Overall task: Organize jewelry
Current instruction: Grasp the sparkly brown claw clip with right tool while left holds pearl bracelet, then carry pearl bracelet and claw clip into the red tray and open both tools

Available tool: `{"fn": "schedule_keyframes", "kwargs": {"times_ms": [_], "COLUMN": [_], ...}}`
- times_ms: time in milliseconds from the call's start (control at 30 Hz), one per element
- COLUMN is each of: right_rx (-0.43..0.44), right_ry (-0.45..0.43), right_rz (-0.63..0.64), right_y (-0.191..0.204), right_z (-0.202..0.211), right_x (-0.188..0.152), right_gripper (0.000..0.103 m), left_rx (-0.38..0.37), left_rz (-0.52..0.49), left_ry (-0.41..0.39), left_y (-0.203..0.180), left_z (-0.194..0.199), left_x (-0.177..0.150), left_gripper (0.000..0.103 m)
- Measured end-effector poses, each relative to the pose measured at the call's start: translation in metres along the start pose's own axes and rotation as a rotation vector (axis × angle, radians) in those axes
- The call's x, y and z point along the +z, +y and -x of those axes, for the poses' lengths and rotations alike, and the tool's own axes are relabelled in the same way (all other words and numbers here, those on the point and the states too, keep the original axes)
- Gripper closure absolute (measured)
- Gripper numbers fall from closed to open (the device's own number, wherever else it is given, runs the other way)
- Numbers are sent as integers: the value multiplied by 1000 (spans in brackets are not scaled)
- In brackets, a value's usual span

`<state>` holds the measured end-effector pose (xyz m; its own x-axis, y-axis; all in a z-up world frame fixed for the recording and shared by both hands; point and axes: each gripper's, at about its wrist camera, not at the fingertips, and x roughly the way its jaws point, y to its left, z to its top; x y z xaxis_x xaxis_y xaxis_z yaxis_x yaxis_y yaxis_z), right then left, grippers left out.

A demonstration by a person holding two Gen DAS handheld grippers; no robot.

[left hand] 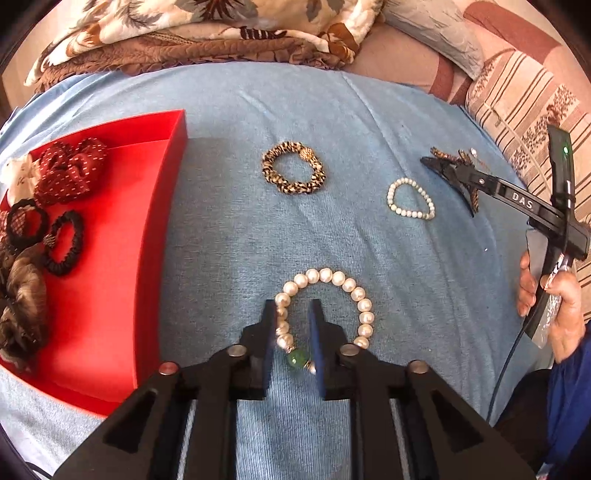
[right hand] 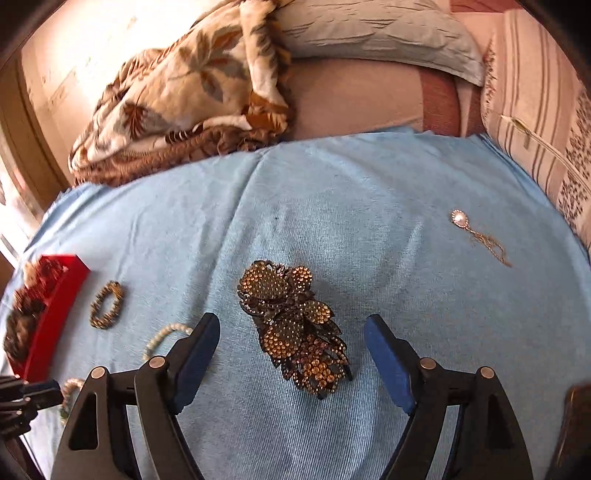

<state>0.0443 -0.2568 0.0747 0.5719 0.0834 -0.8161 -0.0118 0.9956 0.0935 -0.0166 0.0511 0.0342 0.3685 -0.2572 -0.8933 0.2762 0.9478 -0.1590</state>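
Observation:
A large pearl bracelet (left hand: 354, 291) with a green bead lies on the blue cloth (left hand: 229, 229). My left gripper (left hand: 293, 304) has its two fingers on either side of the bracelet's left strand, narrowly apart. A red box (left hand: 122, 258) at the left holds scrunchies and hair pieces. A leopard-print scrunchie (left hand: 293, 172) and a small pearl bracelet (left hand: 410, 199) lie farther back. My right gripper (right hand: 291, 326) is wide open, its fingers on either side of a rhinestone leaf hair clip (right hand: 295, 328). A pendant necklace (right hand: 476, 236) lies at the right.
A floral blanket (right hand: 177, 103) and pillows (right hand: 369, 33) are heaped beyond the cloth's far edge. A striped cushion (right hand: 546, 147) borders the right side. The right gripper's body and the holding hand (left hand: 554, 302) show at the right of the left wrist view.

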Motion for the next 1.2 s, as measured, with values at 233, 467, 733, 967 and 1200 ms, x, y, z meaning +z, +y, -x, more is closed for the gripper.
{"fn": "schedule_keyframes", "kwargs": {"times_ms": [233,467,733,967,1200], "right_rx": [1,51,86,140,245], "right_ry": [41,-12,-96,-122,-69], "right_rz": [39,-30,-122,-134,-24], "right_y": [6,7,8,30,98], "right_z": [-16,4,44,76,80], "right_x": [0,3,-2,-7,-7], "right_gripper": [58,67,67,67,67], "left_rx": [7,5,-62,-48,-3], "left_rz": [-47,-49,-14,38,117], "left_ry": [5,-6,-97,-188,-209], "left_y": [-15,-28,-19,13,59], "left_z": [-12,-7,49,101,112], "left_x": [0,-3,-3,3,16], "left_gripper": [67,94,94,94,94]}}
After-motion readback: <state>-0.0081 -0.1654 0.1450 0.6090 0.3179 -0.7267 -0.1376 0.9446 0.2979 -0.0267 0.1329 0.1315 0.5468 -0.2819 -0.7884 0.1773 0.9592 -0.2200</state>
